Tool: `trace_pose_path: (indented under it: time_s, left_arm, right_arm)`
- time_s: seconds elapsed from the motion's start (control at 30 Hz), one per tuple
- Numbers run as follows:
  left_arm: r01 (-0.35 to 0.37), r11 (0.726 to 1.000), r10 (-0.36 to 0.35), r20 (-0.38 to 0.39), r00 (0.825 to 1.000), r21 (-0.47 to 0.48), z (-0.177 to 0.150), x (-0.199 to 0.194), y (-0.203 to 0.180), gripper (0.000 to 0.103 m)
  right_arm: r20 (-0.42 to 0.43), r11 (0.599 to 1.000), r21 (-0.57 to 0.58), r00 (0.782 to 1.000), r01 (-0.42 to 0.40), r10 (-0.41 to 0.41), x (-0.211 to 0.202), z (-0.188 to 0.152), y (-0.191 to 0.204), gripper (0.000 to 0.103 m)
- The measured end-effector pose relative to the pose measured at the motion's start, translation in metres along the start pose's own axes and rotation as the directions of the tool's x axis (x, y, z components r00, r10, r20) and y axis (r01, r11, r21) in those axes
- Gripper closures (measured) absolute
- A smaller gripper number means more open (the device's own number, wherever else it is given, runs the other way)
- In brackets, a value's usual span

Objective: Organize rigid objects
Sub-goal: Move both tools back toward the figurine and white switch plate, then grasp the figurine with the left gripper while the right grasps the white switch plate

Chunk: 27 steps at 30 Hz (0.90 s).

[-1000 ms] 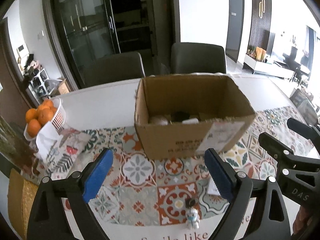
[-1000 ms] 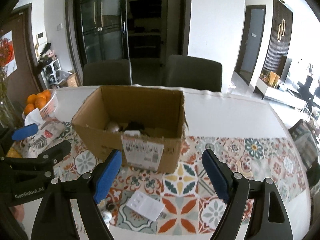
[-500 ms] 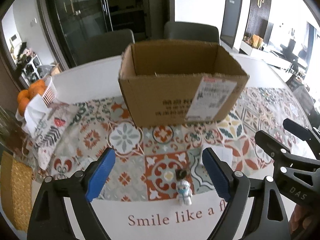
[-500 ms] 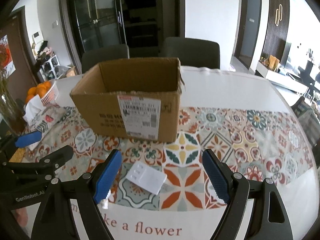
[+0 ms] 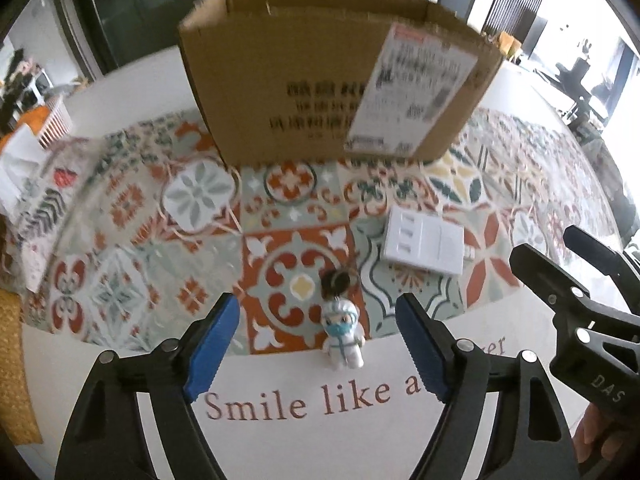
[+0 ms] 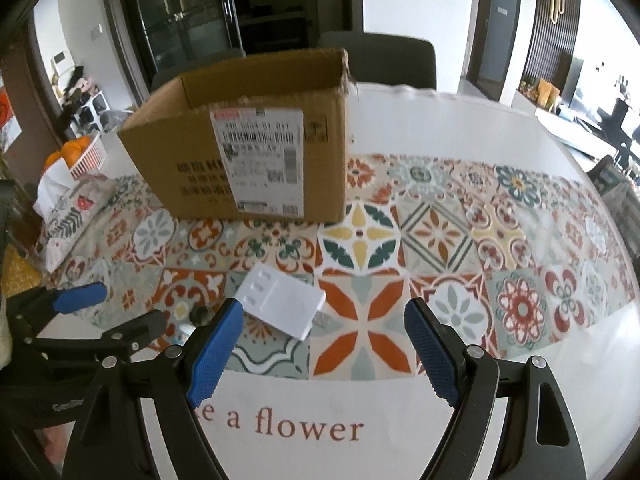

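A small white figurine with a blue mask and a dark keyring lies on the patterned table mat. My left gripper hangs just over it, jaws closing, the figurine between the blue pads untouched. A white plug adapter lies to its right; in the right wrist view this adapter sits just ahead of the left pad. My right gripper is open and holds nothing. Behind stands an open cardboard box, the same box in the left wrist view.
A white basket of oranges and a printed pouch sit at the far left. Dark chairs stand behind the table. The mat's white front strip carries printed words. The other gripper shows at each view's edge.
Both grippers have come down toward the table and tilted further down. The box interior is out of sight now. The left jaws have narrowed around the figurine; the right jaws kept their width.
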<state>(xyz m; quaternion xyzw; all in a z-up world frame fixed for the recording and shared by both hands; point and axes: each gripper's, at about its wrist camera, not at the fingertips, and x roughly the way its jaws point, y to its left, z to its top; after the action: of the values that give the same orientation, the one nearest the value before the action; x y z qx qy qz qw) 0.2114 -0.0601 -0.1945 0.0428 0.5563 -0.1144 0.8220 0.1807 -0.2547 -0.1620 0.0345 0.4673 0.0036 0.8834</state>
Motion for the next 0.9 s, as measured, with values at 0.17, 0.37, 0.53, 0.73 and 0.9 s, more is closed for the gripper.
trace_pose_path:
  time_s: [0.17,0.37,0.53,0.73,0.9]
  left_arm:
    - [0.032,0.999,-0.032,-0.059,0.998,-0.014,-0.006,0.021,-0.001,0.032]
    - [0.031,0.999,-0.033,-0.101,0.994,-0.022,-0.007,0.039,-0.004,0.040]
    - [0.028,0.999,-0.030,-0.127,0.991,-0.022,-0.005,0.050,-0.010,0.048]
    - [0.016,1.000,-0.018,-0.125,0.992,-0.021,-0.003,0.056,-0.018,0.054]
    - [0.015,1.000,-0.017,-0.102,0.995,-0.020,-0.003,0.058,-0.024,0.076]
  right_arm:
    - [-0.040,1.000,0.002,0.999,0.004,-0.004,0.012,-0.010,0.001,0.020]
    - [-0.083,1.000,0.007,0.997,0.009,-0.008,0.026,-0.018,0.000,0.020]
    - [-0.112,1.000,0.027,0.994,0.009,-0.006,0.035,-0.023,-0.006,0.020]
    - [-0.132,0.999,0.047,0.991,0.001,0.006,0.040,-0.027,-0.009,0.020]
    - [-0.140,0.998,0.057,0.990,0.000,0.008,0.041,-0.028,-0.010,0.020]
